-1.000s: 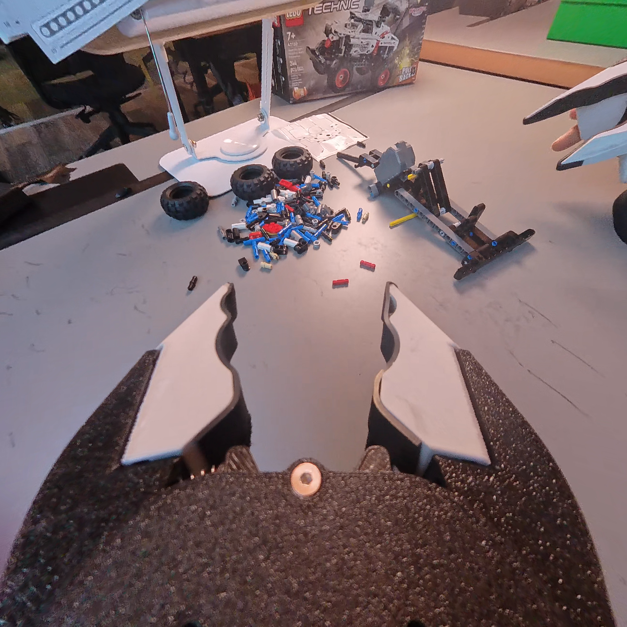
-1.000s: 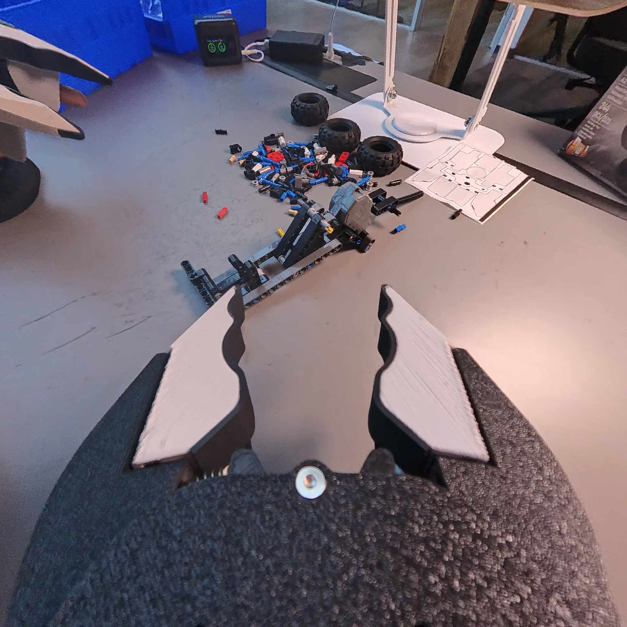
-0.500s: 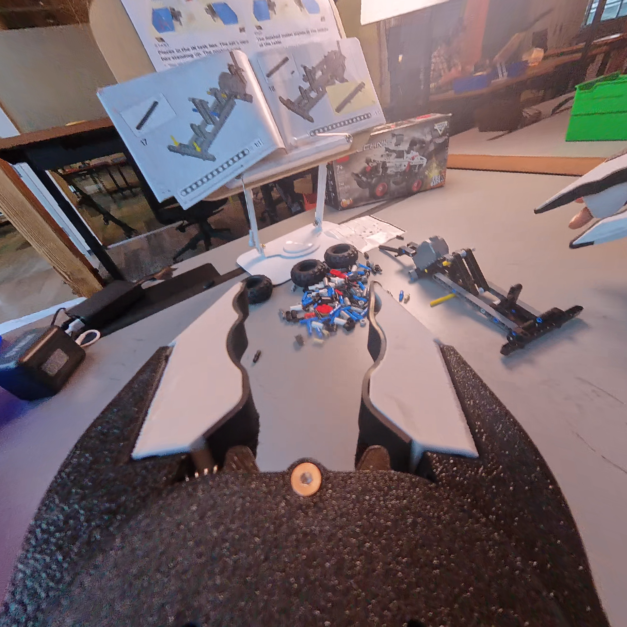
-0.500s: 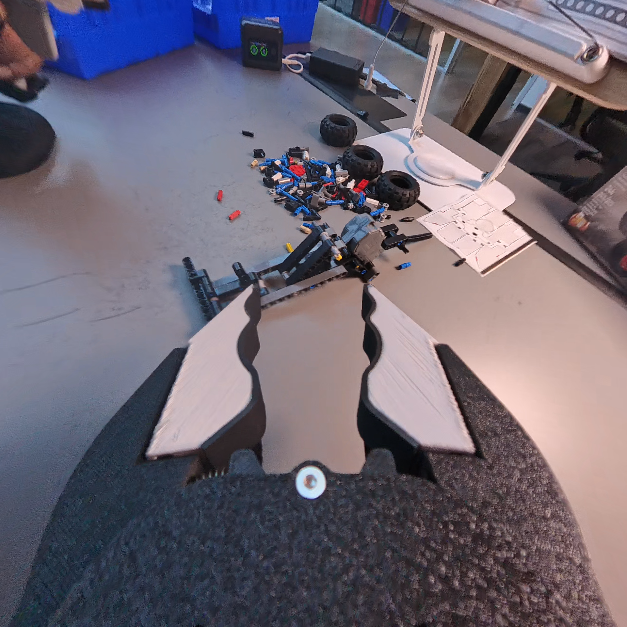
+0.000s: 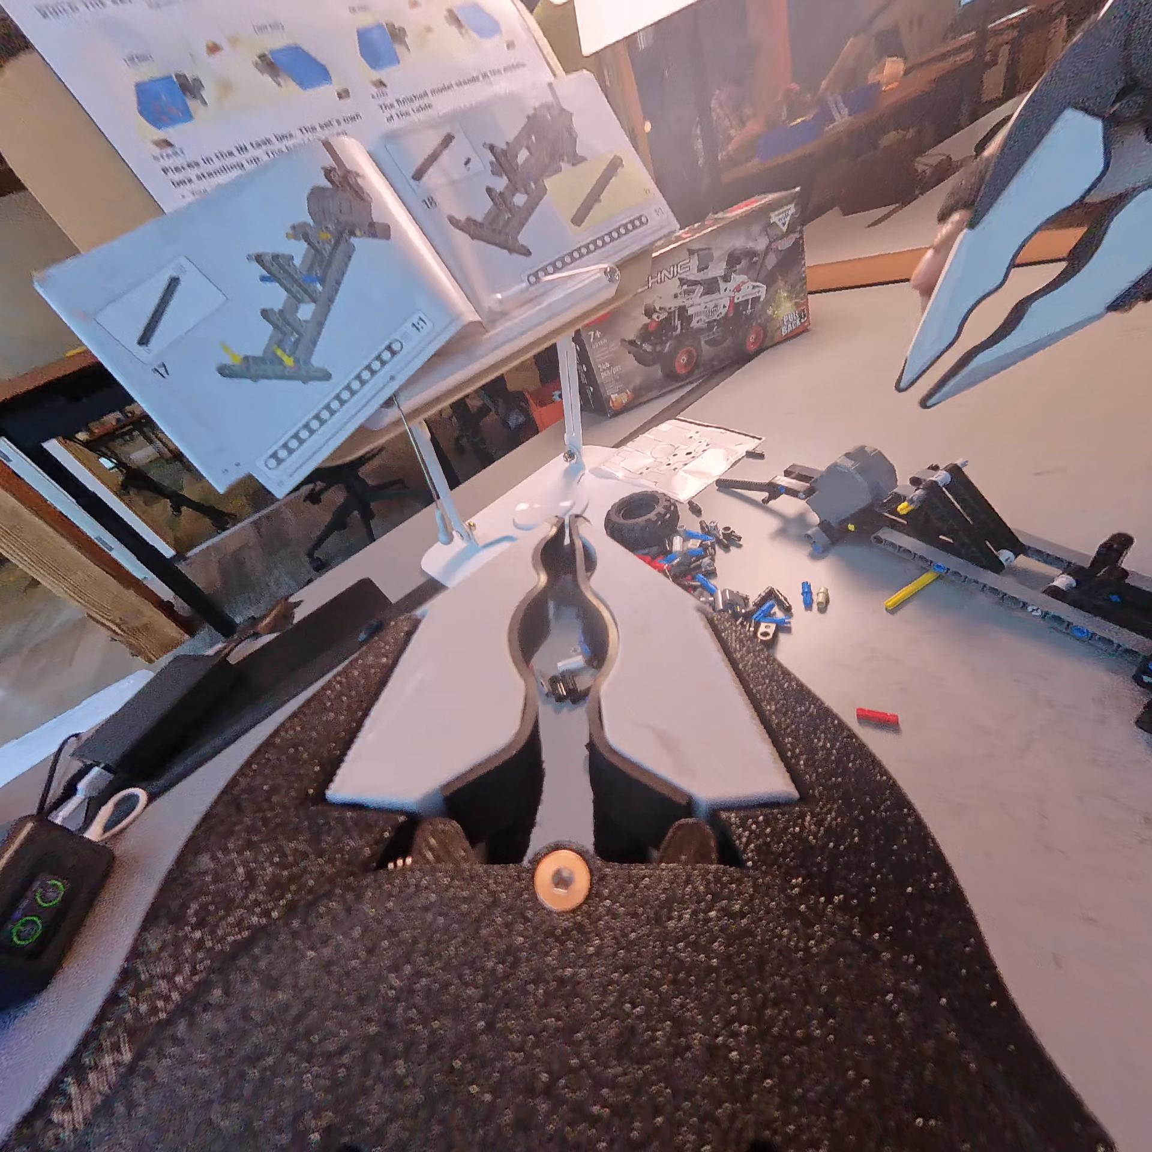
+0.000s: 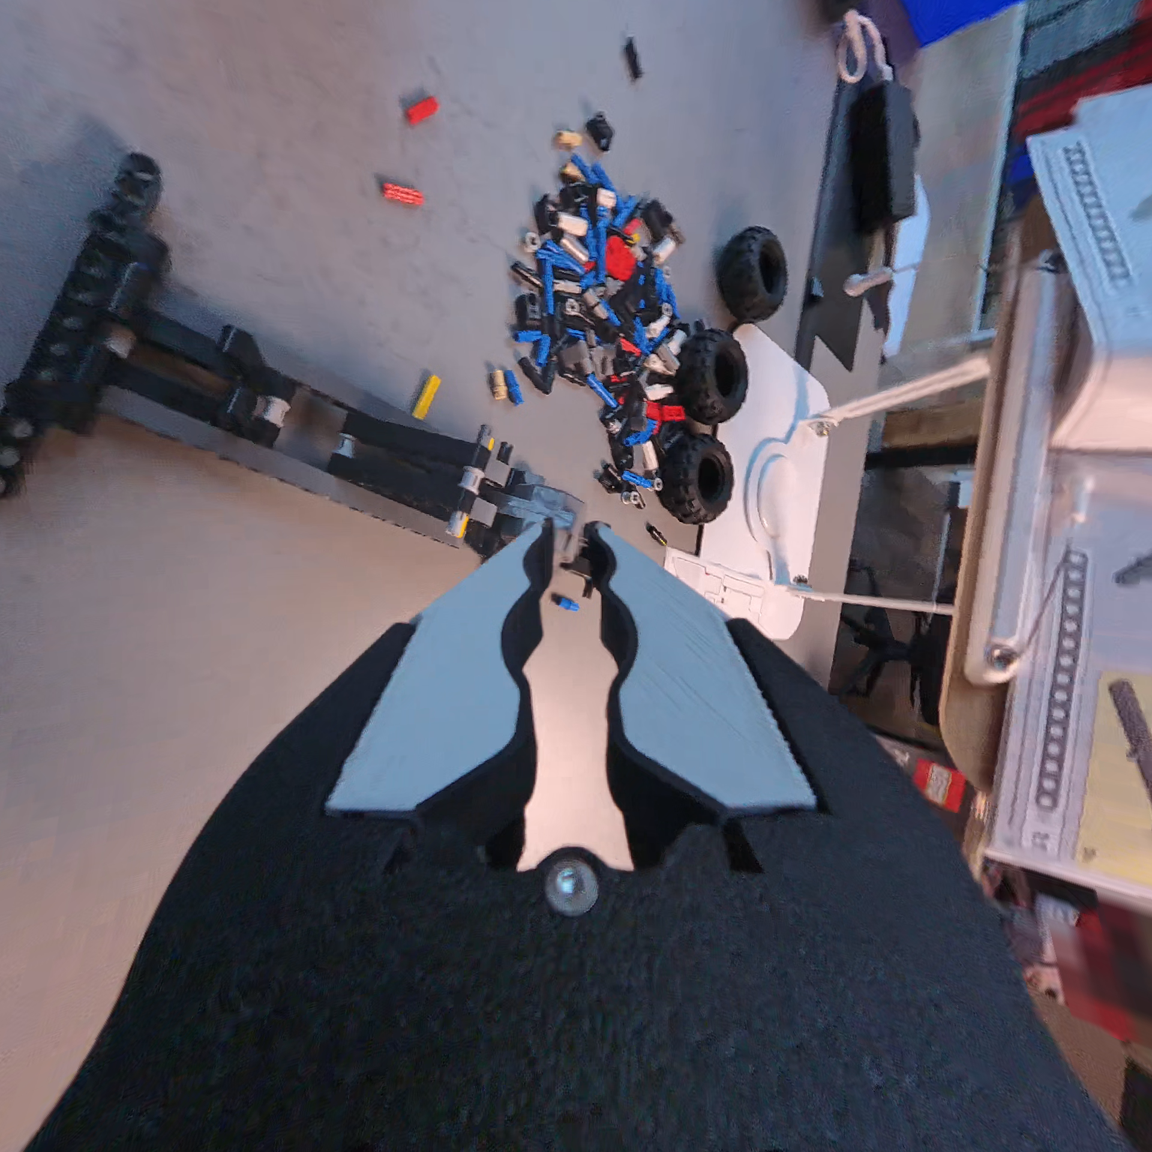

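1. The left gripper point(image 5: 566, 530) hangs above the grey table point(image 5: 935, 810), jaws drawn together until the tips nearly meet, with nothing between them; a heap of small parts point(image 5: 704, 567) lies under and just past the tips.
2. An open instruction booklet point(image 5: 349, 280) rests on a white stand point(image 5: 530, 517) behind the heap.
3. The right gripper point(image 6: 570, 533) is rolled sideways in the air, jaws narrowed to a slim gap and empty, above the grey end of the half-built chassis point(image 6: 349, 449).
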### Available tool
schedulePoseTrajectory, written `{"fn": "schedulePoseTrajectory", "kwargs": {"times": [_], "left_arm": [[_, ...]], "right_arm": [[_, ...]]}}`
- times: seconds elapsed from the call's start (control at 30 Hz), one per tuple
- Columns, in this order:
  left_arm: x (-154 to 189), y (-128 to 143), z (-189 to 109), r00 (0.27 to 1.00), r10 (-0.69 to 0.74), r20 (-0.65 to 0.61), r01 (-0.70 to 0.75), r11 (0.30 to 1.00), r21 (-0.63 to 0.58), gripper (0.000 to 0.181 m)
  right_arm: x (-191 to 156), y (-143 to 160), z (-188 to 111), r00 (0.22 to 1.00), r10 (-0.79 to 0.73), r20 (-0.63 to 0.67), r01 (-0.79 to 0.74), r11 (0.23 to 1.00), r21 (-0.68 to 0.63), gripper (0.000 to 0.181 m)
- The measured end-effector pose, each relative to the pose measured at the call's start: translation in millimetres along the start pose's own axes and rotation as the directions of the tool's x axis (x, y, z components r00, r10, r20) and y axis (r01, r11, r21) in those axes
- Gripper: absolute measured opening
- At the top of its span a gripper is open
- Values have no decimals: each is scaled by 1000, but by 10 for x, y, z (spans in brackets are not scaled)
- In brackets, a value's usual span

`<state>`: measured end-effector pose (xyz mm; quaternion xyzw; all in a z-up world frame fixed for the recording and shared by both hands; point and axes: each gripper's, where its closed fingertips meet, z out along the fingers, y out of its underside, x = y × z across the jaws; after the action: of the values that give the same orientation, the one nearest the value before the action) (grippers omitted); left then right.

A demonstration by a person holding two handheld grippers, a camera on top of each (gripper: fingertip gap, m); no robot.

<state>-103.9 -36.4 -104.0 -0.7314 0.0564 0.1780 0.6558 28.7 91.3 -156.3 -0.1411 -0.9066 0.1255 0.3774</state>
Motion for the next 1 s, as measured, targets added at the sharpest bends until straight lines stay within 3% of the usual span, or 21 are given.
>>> {"fn": "schedulePoseTrajectory", "kwargs": {"times": [0.13,0.23,0.33,0.43,0.47,0.67,0.83,1.0], "left_arm": [[10,197,3,999,-42,-28,40,998,-47,1],[20,257,-8,996,-71,-46,68,996,-61,1],[52,316,-22,994,-91,-66,86,993,-77,2],[106,358,-43,991,-100,-94,91,992,-91,2],[122,361,-47,989,-104,-101,94,991,-93,2],[292,320,-57,974,-146,-174,130,986,-100,3],[1005,343,-130,873,-164,-459,79,977,-200,28],[1499,471,-211,805,-76,-588,-102,959,-263,34]], "right_arm": [[-216,-56,110,953,-218,211,236,970,-63,61],[-394,-90,251,878,-351,325,392,917,-67,84],[-604,-42,382,796,-423,432,494,867,-61,83],[-734,23,421,760,-416,499,512,857,-65,66],[-748,32,415,776,-373,509,475,876,-82,54],[-778,38,354,867,-129,481,216,968,-130,49],[-768,69,299,885,83,458,43,965,-258,48],[-870,85,197,857,220,467,-29,924,-382,47]]}}
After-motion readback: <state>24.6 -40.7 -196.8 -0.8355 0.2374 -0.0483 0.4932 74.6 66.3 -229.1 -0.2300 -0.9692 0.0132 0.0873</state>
